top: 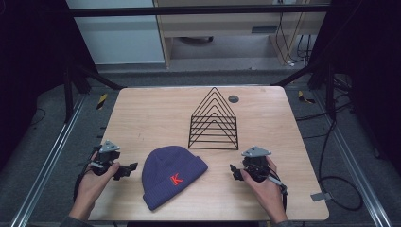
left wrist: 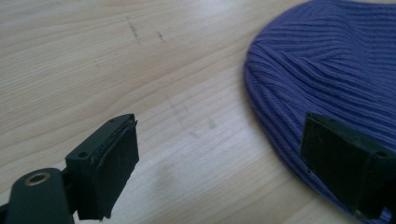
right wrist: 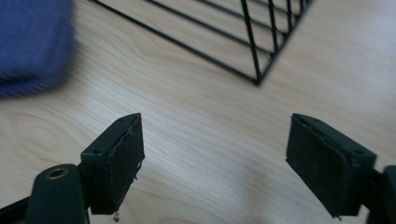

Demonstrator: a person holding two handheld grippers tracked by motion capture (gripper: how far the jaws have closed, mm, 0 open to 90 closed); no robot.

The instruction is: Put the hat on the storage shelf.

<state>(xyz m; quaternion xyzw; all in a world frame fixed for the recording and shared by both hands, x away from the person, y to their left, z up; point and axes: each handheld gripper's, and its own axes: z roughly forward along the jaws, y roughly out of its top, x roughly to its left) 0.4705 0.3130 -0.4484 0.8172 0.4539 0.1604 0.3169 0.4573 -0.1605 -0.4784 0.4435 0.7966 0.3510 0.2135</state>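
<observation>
Nearest the camera in the high view are two forearms coming up from the bottom edge, each hand holding a tool, and honestly nothing has really started yet. Purple beanie (top: 173, 176) with the orange K on its cuff lies flat on the tabletop (top: 146, 118), right between the two tools, untouched as far as I can see. Left tool (top: 124, 171) sits just beside the hat's edge, jaws spread apart with nothing between them but bare wood; in the left gripper view the far jaw overlaps the beanie (left wrist: 322, 74) in the picture, but I'd say it's just in front of the knit rather than pressing on it. Right tool (top: 235, 172) is a bit farther off on the other side, jaws also wide apart and empty, pointing toward the hat. So my read: approach is about done, the grab and whatever comes after are all left. As for how the hat lies, its long axis runs from the folded cuff, down near the person's side, up to the rounded crown, which points away and a little toward the right tool. Beyond the right tool, farther up the tabletop, stands a black wire rack (top: 213, 120) shaped like stacked triangles, well apart from the beanie, and its corner (right wrist: 256, 80) shows past the right tool's jaws.
</observation>
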